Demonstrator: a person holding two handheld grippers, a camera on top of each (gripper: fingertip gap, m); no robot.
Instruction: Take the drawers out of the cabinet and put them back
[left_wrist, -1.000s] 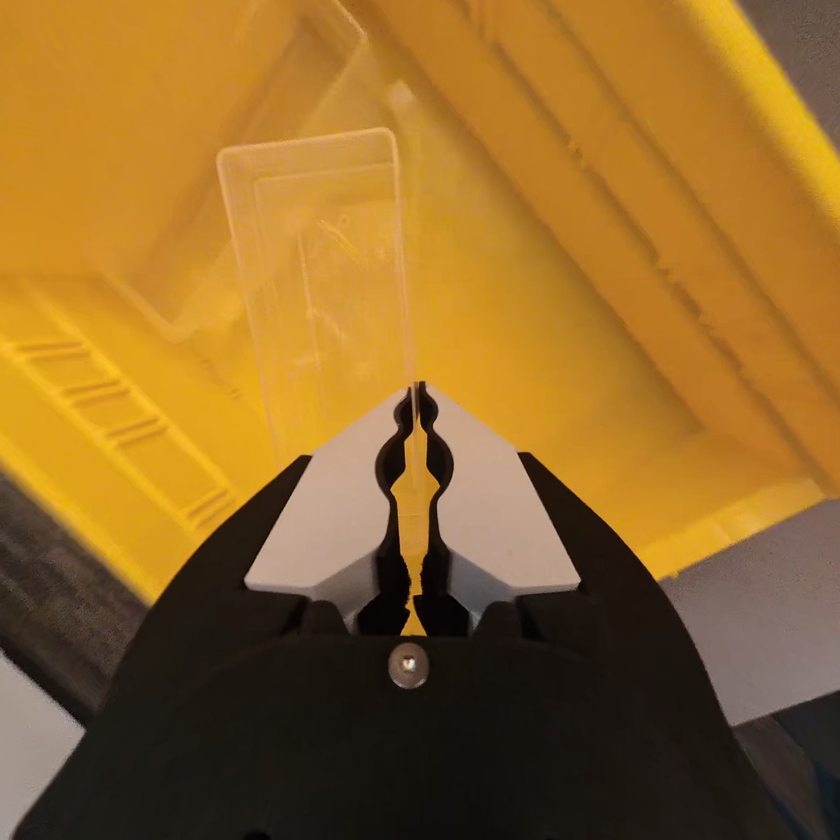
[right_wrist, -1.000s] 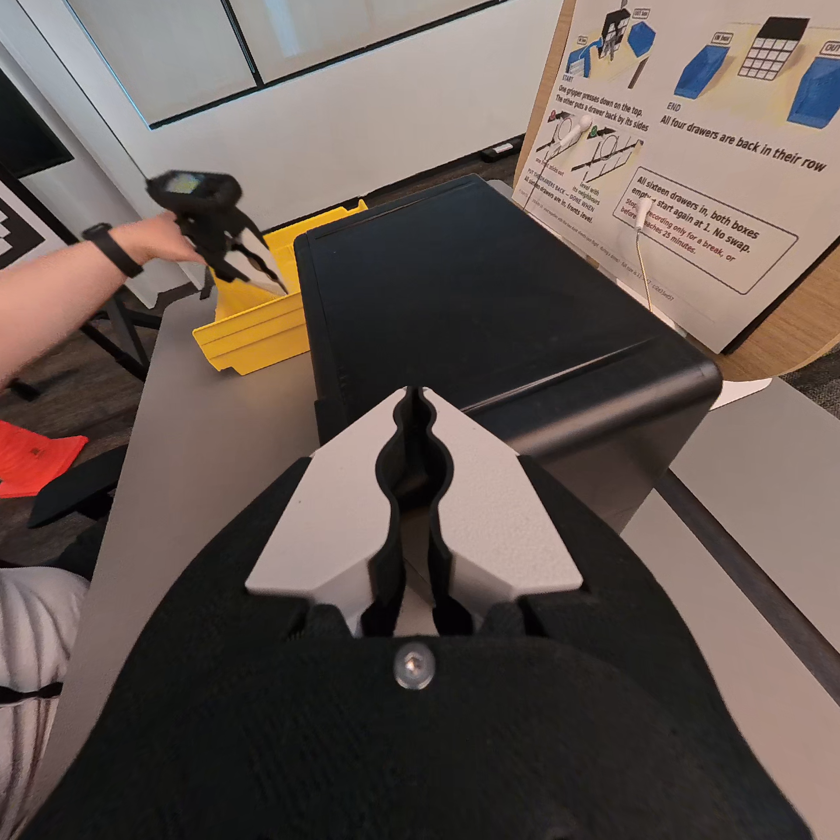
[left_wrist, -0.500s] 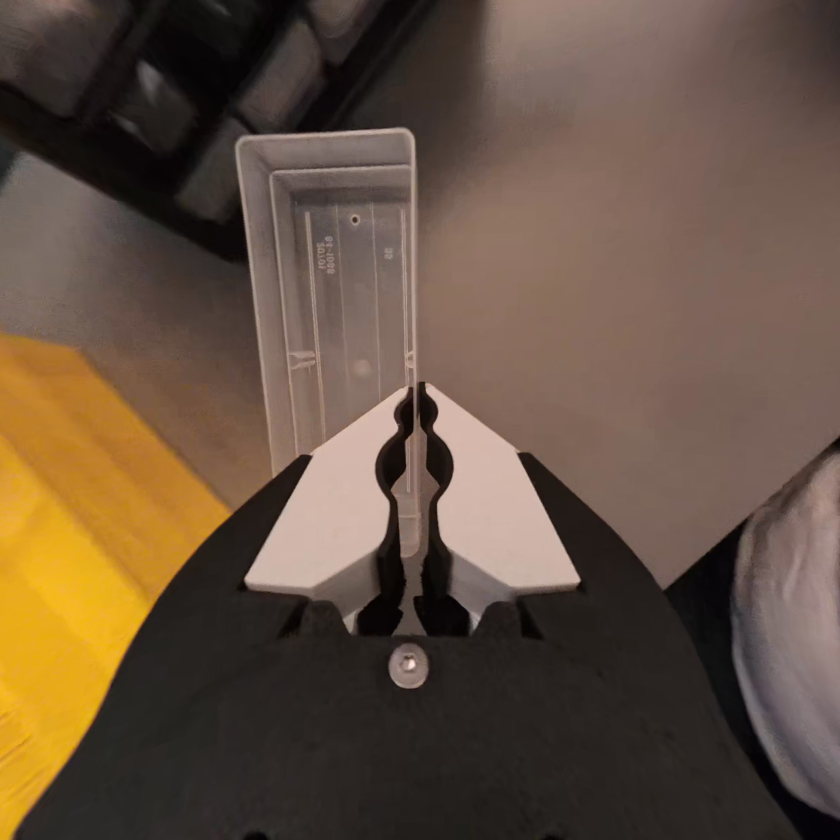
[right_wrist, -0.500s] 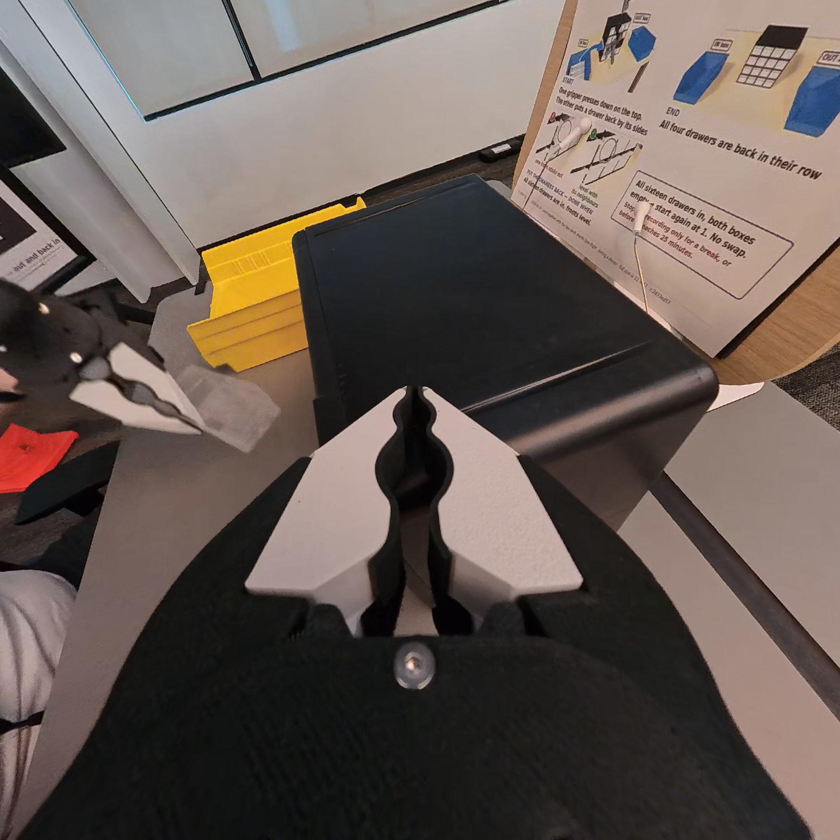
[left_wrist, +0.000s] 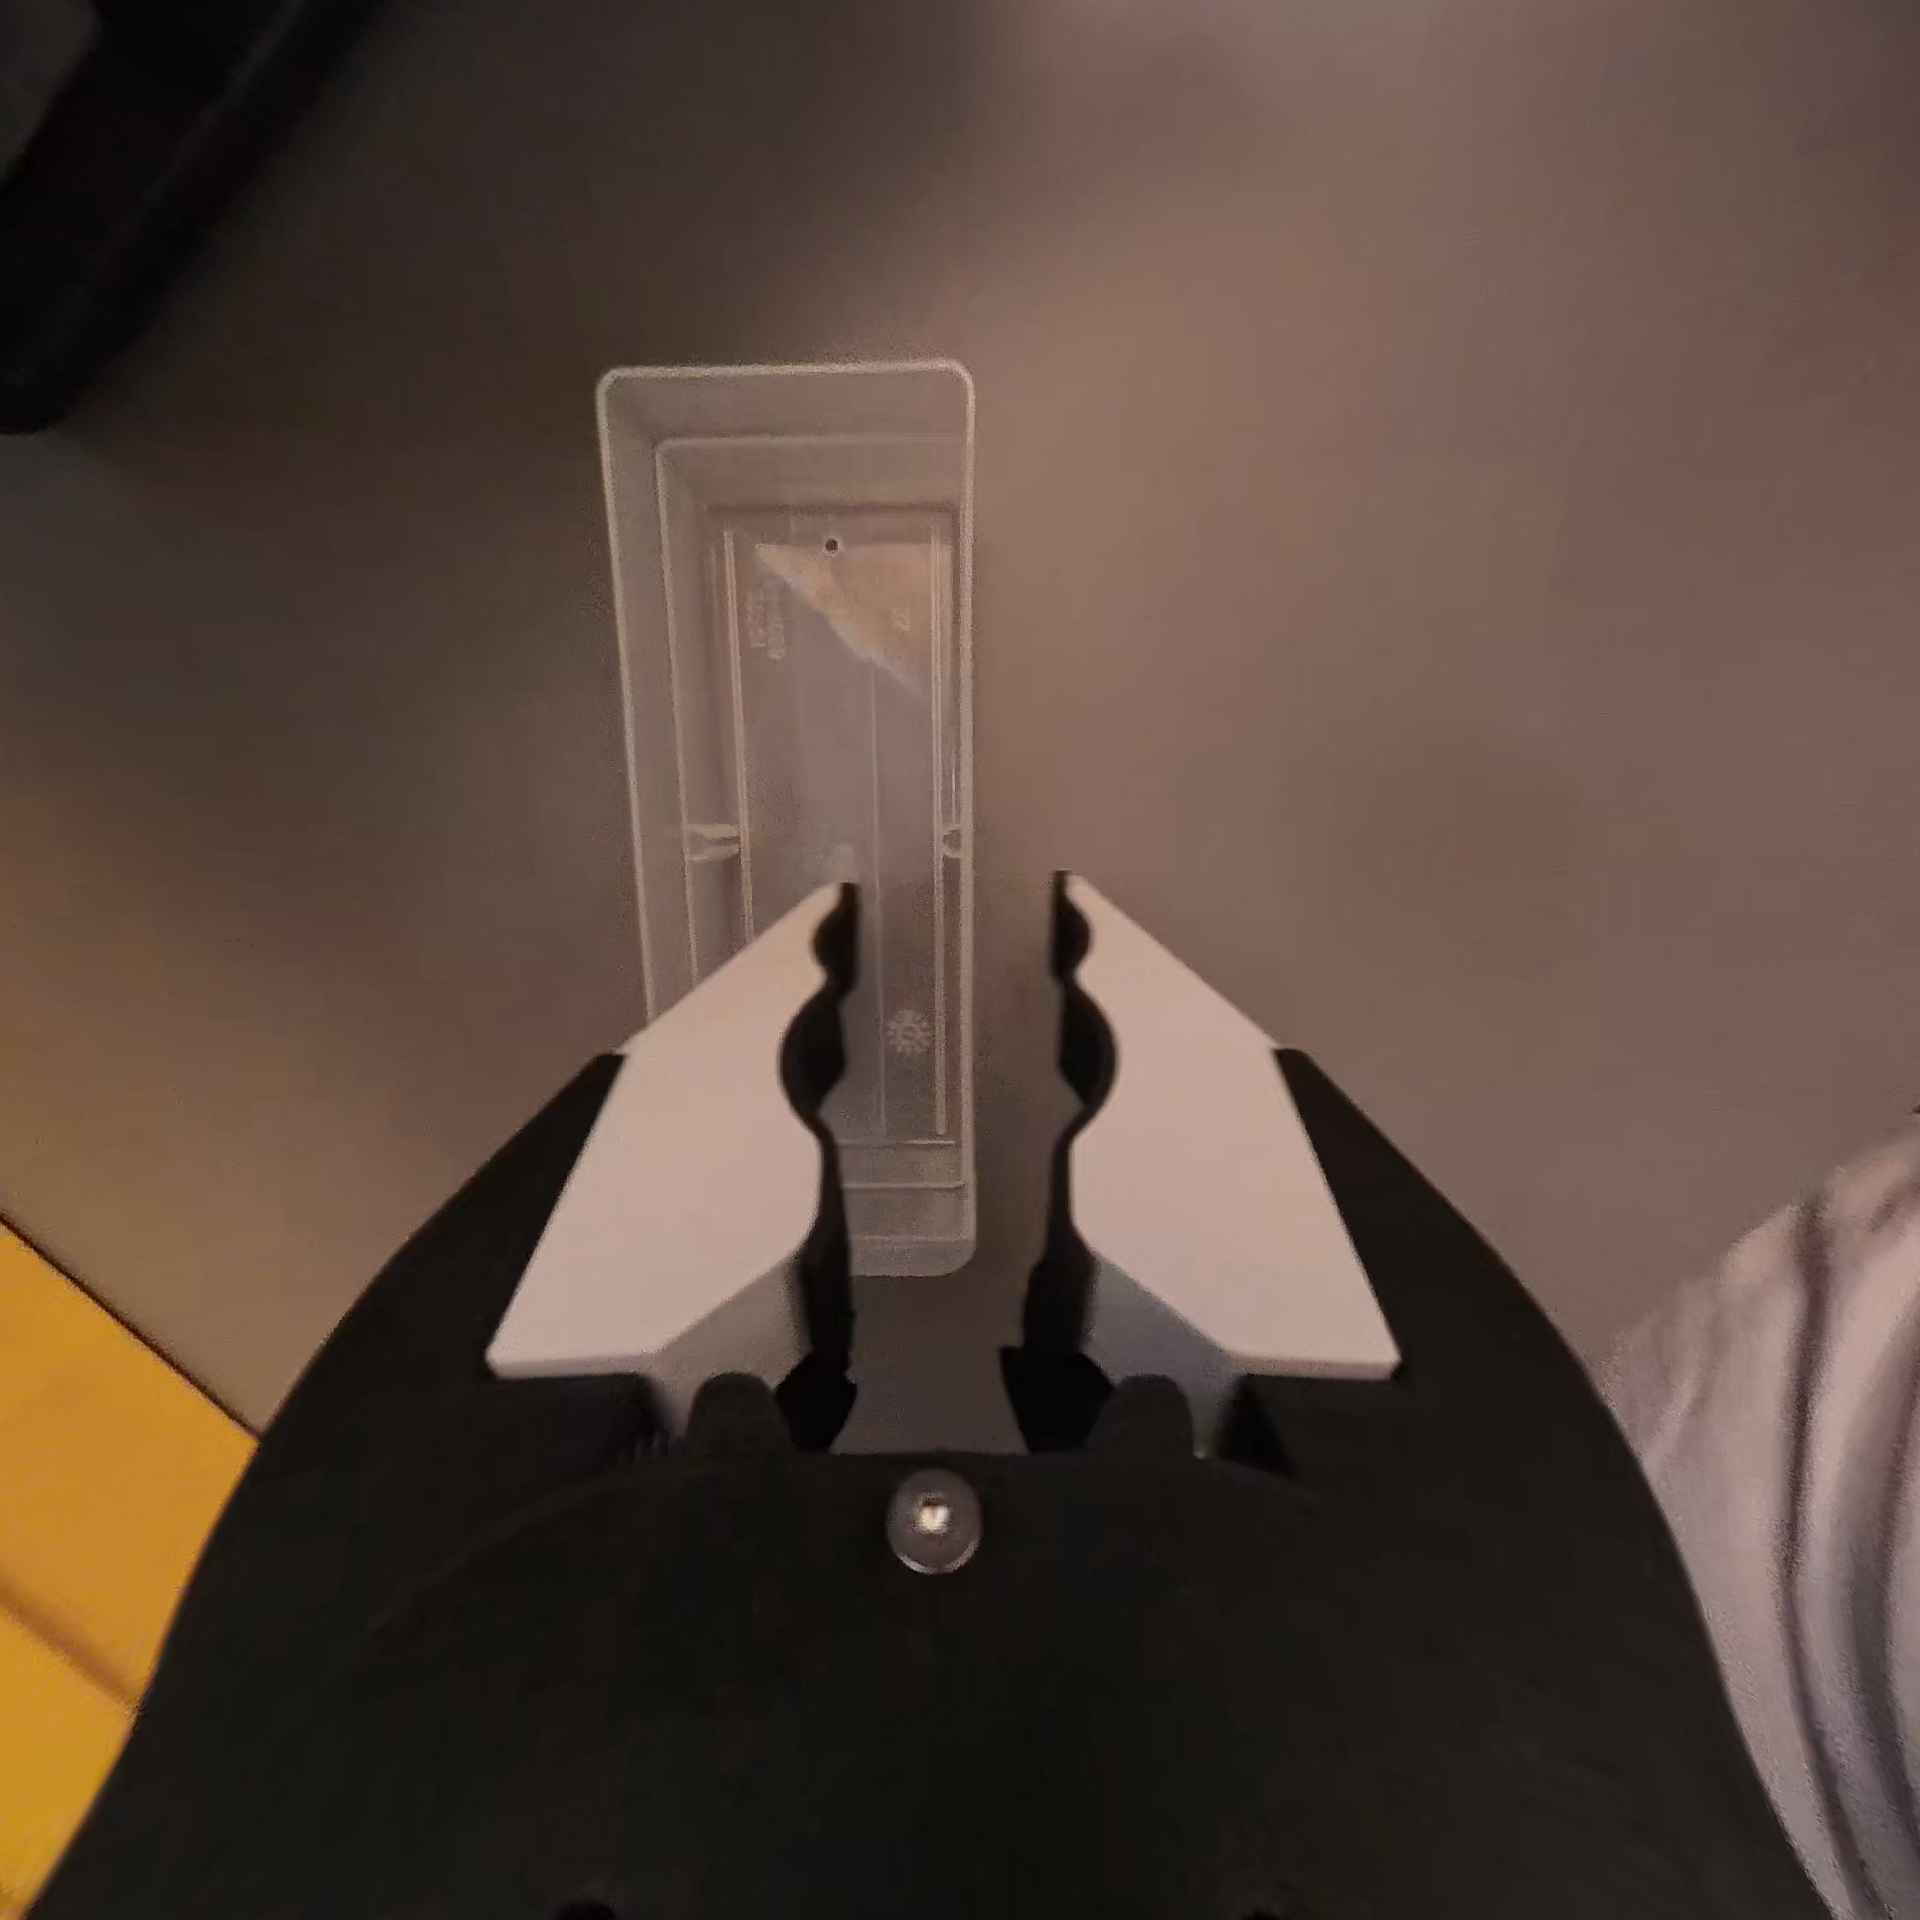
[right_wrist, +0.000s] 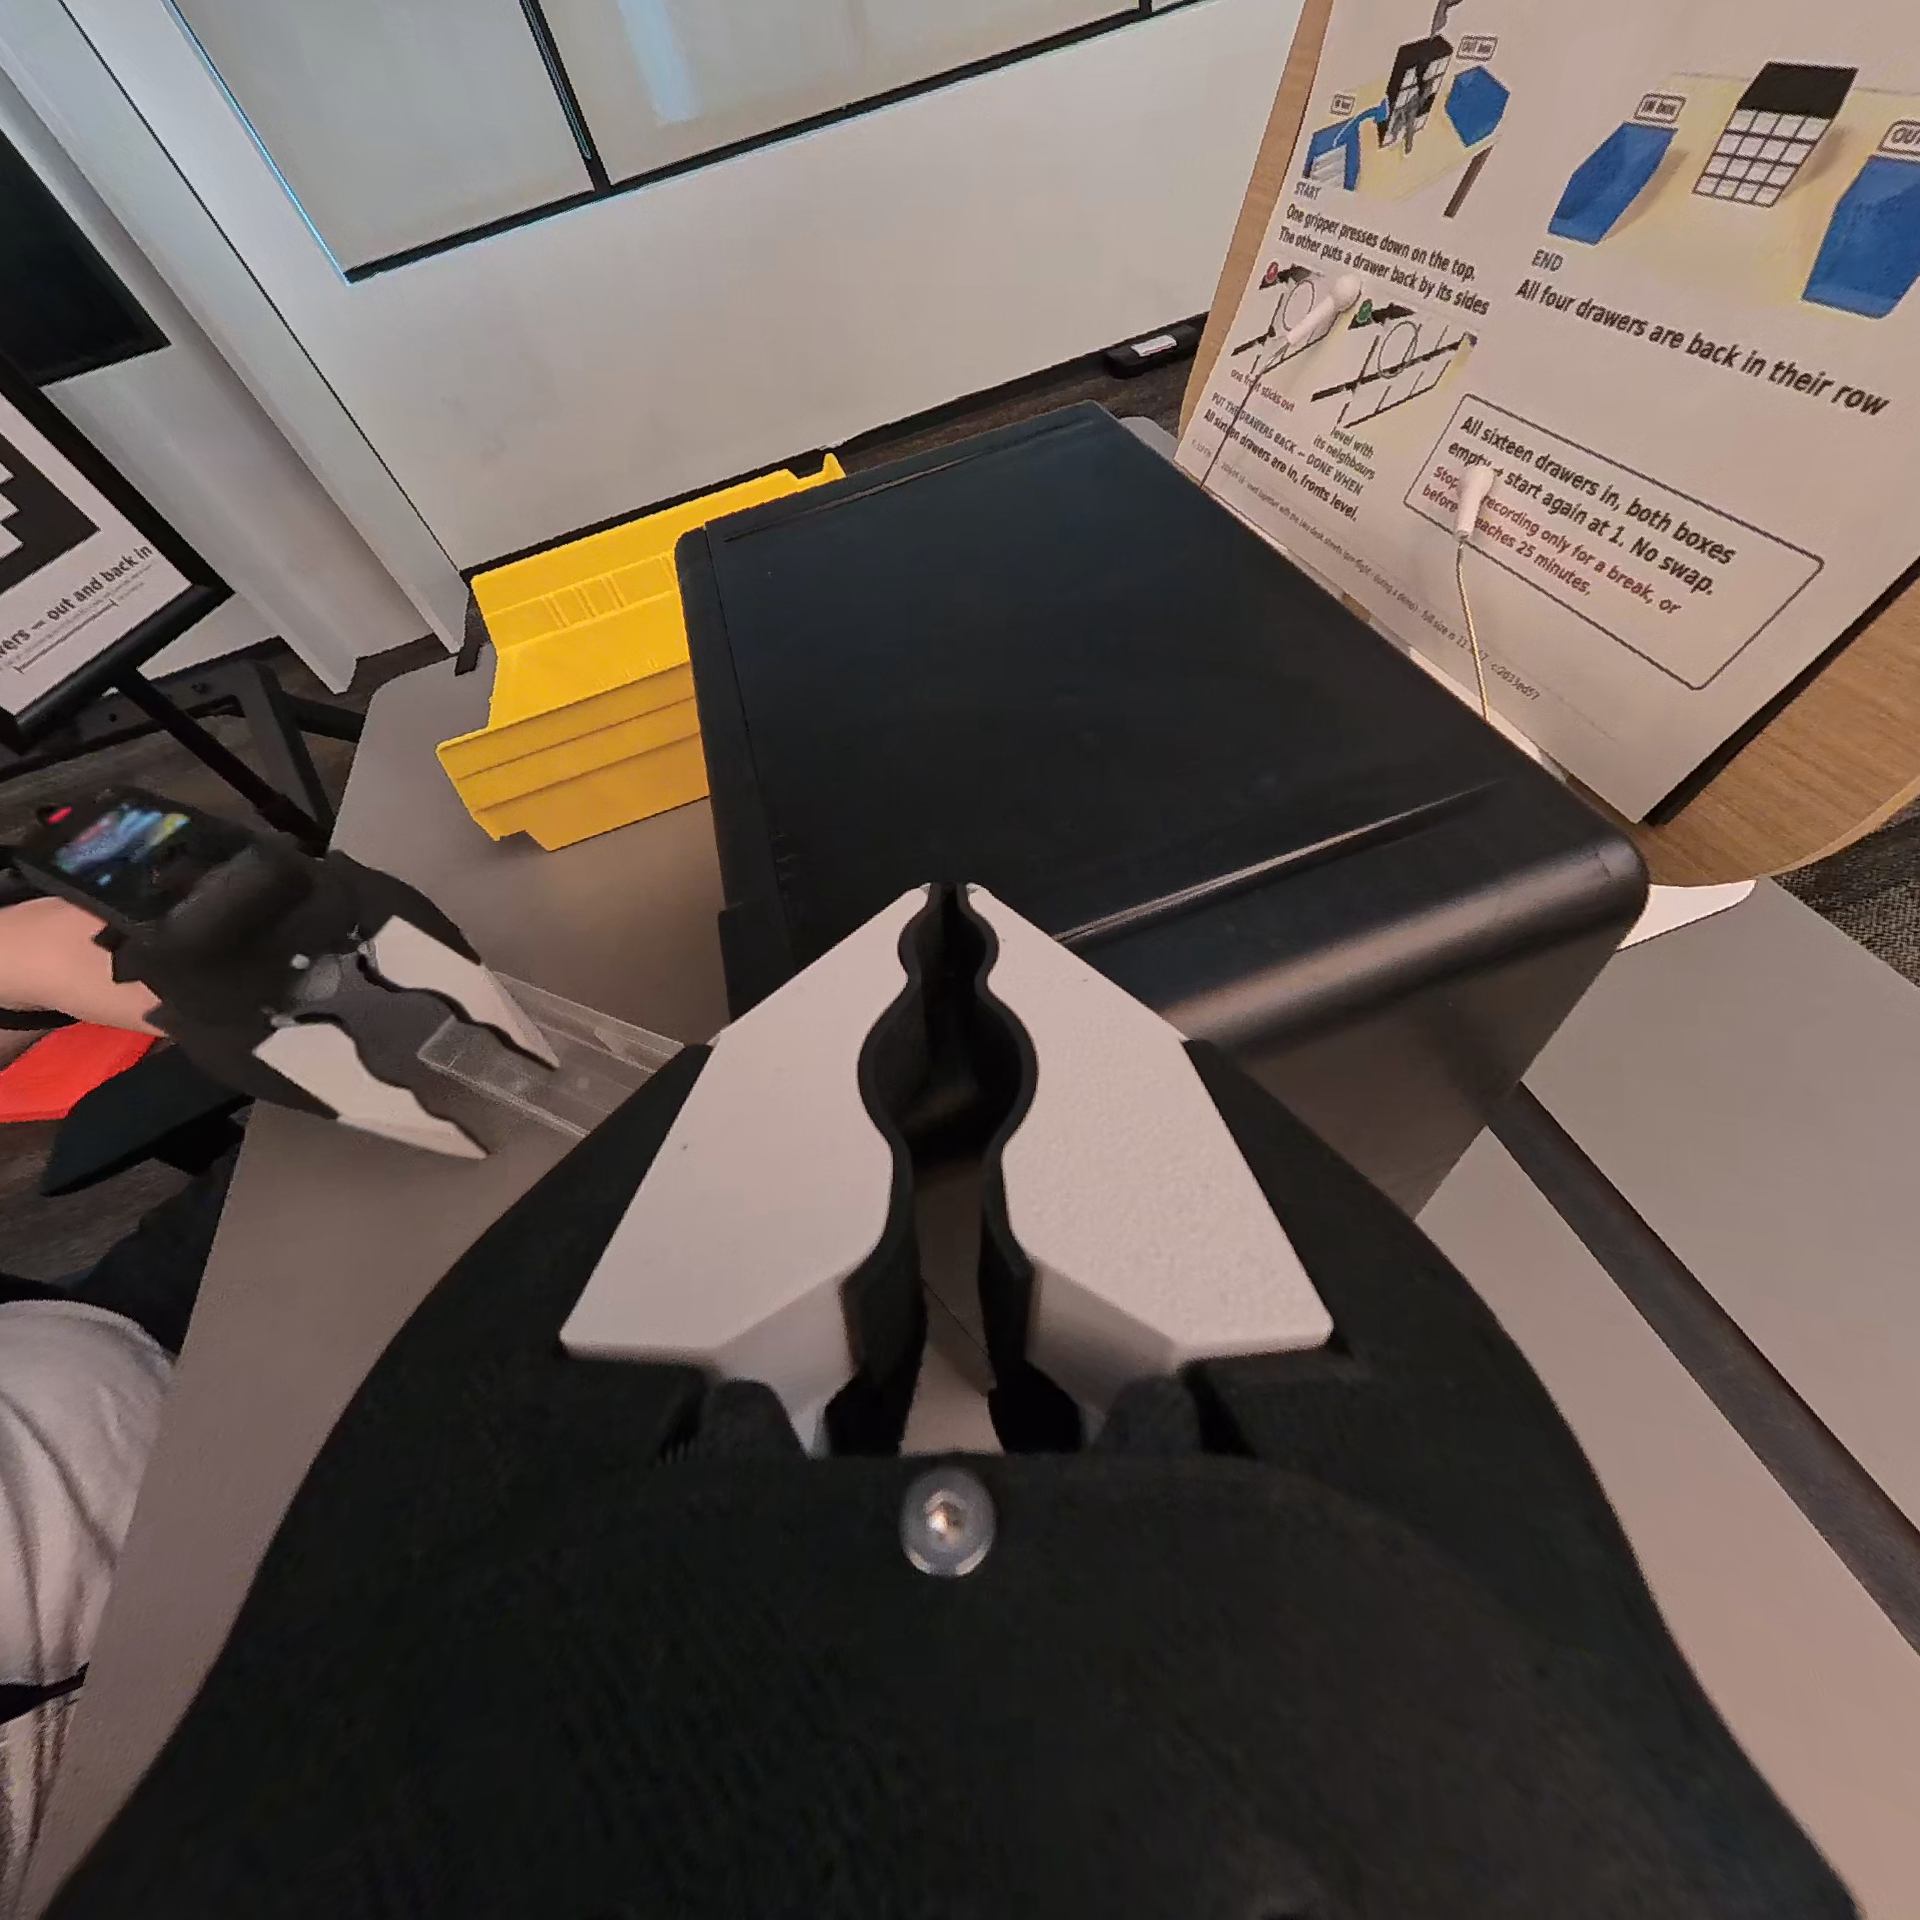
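A clear plastic drawer (left_wrist: 790, 727) lies on the grey table (left_wrist: 1351, 520), the left gripper (left_wrist: 954, 883) above it with jaws spread and one side wall between them. The right gripper (right_wrist: 948, 891), jaws closed on nothing, points at the black cabinet (right_wrist: 1091, 665) beside a yellow bin (right_wrist: 582, 727).

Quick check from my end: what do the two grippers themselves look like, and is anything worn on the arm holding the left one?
Both the left gripper and right gripper have matte black bodies, pale grey wedge fingers with wavy black inner pads, and a silver screw at the base. In the right wrist view the left gripper carries a small lit screen. No sleeve or band is visible there.
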